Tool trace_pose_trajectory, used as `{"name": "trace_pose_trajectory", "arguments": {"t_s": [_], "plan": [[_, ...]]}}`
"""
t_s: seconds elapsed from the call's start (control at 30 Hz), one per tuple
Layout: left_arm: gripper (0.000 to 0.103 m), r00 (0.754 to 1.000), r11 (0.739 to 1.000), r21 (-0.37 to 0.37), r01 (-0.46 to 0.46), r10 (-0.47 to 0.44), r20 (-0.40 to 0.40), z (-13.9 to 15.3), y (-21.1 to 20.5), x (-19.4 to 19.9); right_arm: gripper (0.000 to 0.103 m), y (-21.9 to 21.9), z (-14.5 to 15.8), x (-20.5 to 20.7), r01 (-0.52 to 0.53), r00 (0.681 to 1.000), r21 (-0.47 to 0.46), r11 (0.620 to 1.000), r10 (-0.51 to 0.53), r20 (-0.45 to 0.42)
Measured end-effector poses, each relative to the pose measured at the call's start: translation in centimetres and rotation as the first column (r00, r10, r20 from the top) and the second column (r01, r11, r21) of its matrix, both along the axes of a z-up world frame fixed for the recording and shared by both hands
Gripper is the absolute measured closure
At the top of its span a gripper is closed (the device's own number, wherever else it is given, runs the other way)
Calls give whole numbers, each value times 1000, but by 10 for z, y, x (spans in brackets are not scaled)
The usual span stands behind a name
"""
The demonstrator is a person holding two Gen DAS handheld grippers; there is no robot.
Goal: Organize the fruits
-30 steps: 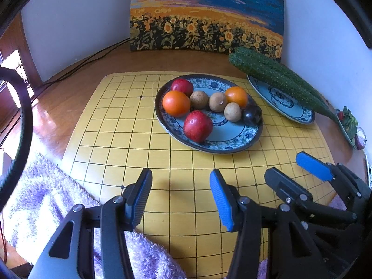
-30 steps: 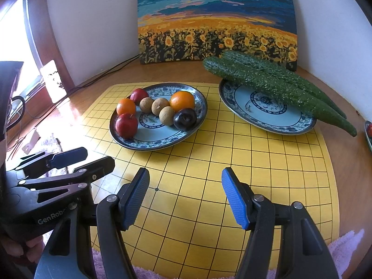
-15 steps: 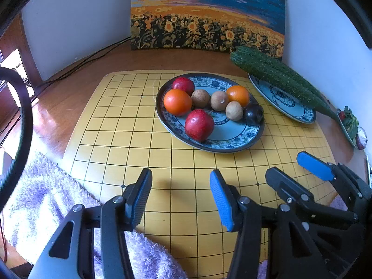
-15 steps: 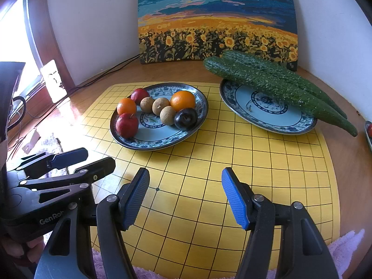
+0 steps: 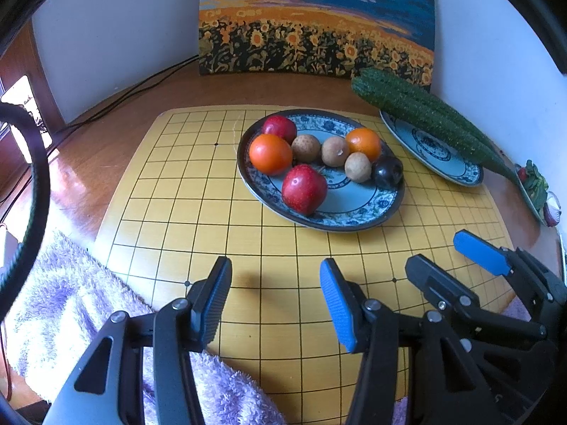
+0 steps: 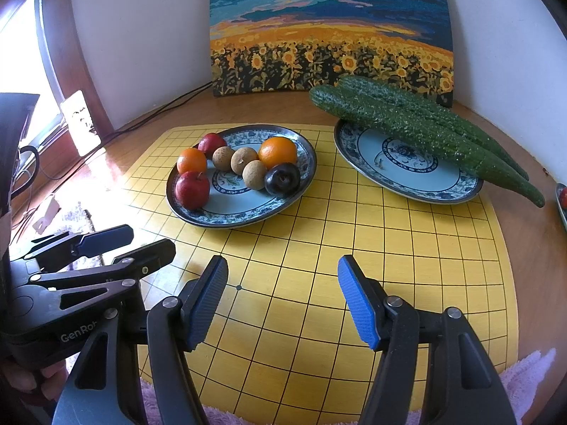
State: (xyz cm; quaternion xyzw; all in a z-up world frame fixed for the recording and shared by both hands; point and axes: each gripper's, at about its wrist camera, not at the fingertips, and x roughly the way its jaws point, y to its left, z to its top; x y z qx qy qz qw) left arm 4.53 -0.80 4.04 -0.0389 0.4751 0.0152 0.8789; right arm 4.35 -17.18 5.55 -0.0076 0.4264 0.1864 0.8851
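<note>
A blue patterned plate (image 5: pixel 354 217) (image 6: pixel 234 217) on the yellow grid board holds two red apples (image 5: pixel 304 189) (image 6: pixel 192 190), two oranges (image 5: pixel 270 153) (image 6: pixel 278 152), three brown longans (image 5: pixel 358 167) (image 6: pixel 254 174) and a dark plum (image 5: pixel 387 173) (image 6: pixel 282 178). A second plate (image 6: pixel 407 177) (image 5: pixel 436 156) to the right carries two cucumbers (image 6: pixel 407 120) (image 5: pixel 425 117). My left gripper (image 5: pixel 274 292) is open and empty, short of the fruit plate. My right gripper (image 6: pixel 281 290) is open and empty over the board.
A sunflower painting (image 6: pixel 329 28) leans on the back wall. A purple fluffy towel (image 5: pixel 71 290) lies under the board's near left edge. Cables (image 5: pixel 141 85) run along the back left of the wooden table. A small dish (image 5: pixel 538 191) sits at the far right.
Both grippers have crept slightly toward the plates; the fruit sits a little lower in each view. Jaws stay open and nothing was touched.
</note>
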Motion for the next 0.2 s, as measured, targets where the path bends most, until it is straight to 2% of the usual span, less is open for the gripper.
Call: {"name": "trace_pose_trajectory", "arguments": {"t_s": [0.2], "plan": [[48, 1000, 1000, 0, -3, 3, -9, -1, -2, 0, 37, 0, -1, -1, 1, 1000, 1, 1000, -1, -4]]}}
